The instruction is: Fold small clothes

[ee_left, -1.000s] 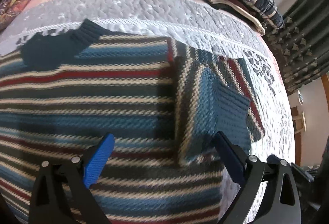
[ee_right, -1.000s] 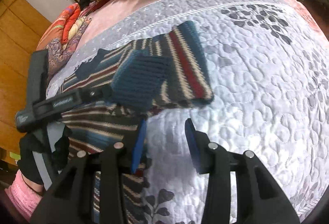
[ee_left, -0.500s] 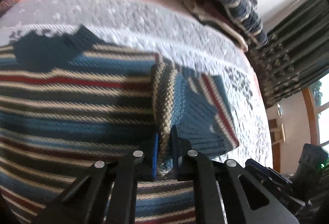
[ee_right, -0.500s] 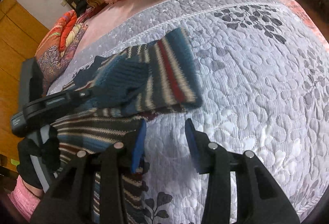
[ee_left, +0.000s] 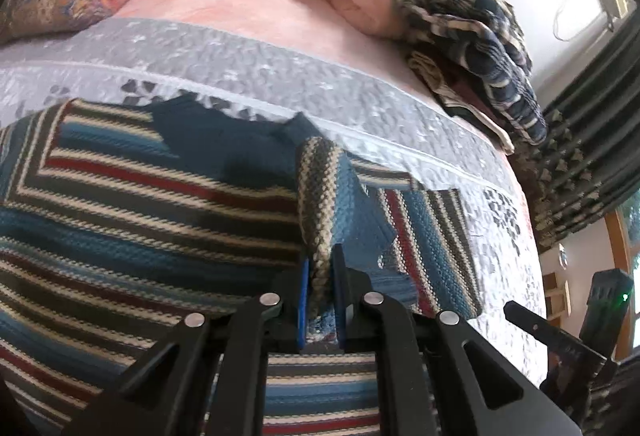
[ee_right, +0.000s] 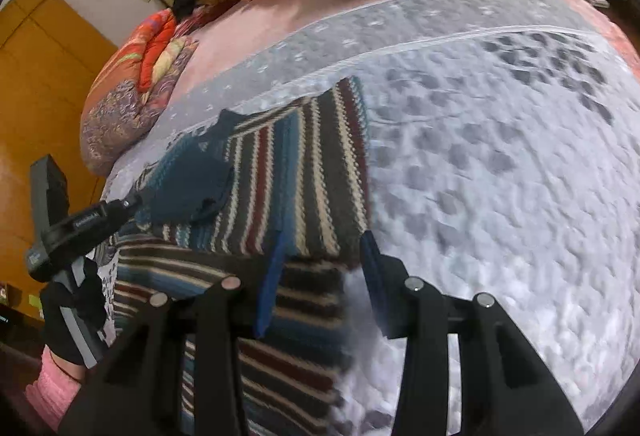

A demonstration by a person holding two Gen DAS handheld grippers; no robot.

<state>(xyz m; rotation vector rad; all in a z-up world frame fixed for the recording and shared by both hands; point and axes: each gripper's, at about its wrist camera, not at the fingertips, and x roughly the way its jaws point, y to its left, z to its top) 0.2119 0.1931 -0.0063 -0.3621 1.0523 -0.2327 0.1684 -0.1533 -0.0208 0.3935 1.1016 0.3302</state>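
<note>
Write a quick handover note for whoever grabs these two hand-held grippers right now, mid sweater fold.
Left hand-held gripper: shut on the folded sleeve of the striped sweater.
Right hand-held gripper: open, fingers straddling the sleeve's outer edge, gripping nothing.
Sweater lies spread on the grey quilt; a pile of other clothes sits at the far side.
Done: one sleeve is turned in over the body.
Left: probably lay that sleeve flat, fold the other side, then fold the body.

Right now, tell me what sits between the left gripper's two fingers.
A folded edge of the striped sweater, pinched by the left gripper; the left wrist view shows it.
</note>
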